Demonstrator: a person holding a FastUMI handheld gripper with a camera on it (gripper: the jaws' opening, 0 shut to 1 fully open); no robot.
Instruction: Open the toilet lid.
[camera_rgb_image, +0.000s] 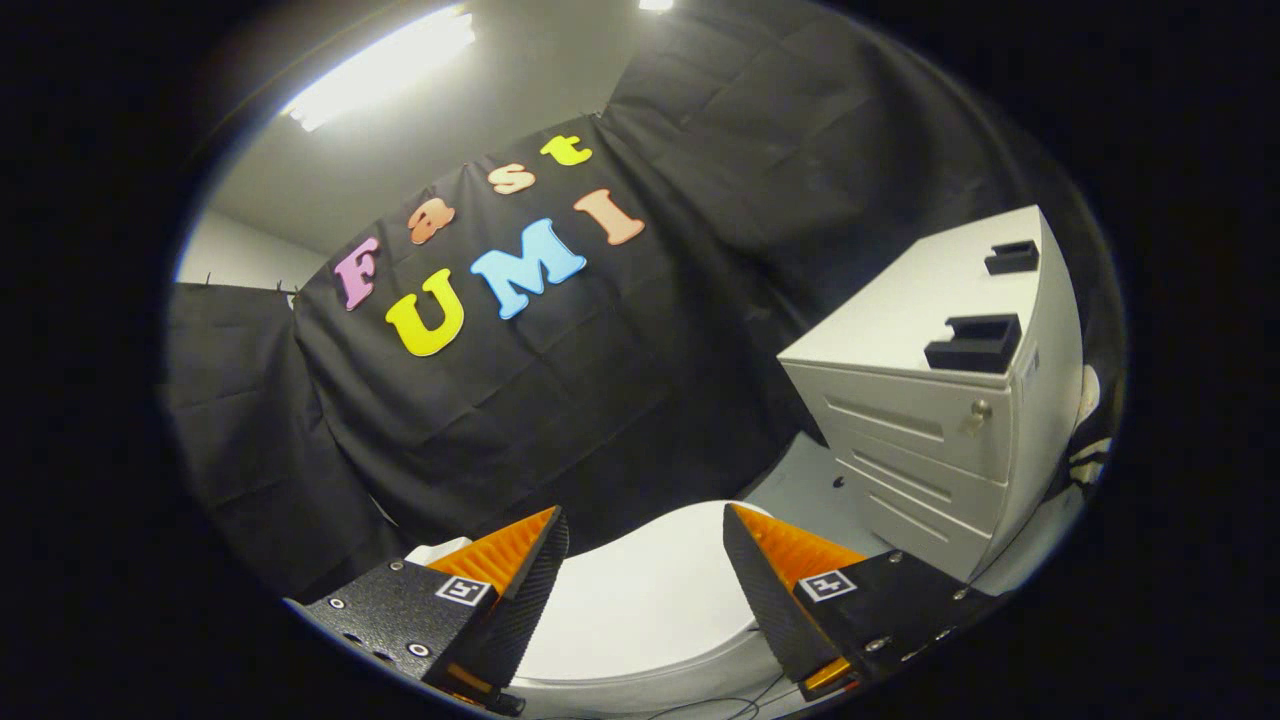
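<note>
Gripper (645, 520): wedge fingers w/ ribbed inner faces, textured mounts w/ silver screws, square marker tag each.

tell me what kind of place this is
Probably a staged recording booth, not a real bathroom: a white toilet lid lies closed beneath the open gripper, black cloth forms the wall, and a drawer cabinet stands nearby.

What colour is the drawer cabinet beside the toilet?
White, seen in the gripper view: drawer cabinet.

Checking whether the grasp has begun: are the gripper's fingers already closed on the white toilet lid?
No: the gripper is open, its fingers spread apart above the closed white toilet lid, pressing on nothing.
</note>
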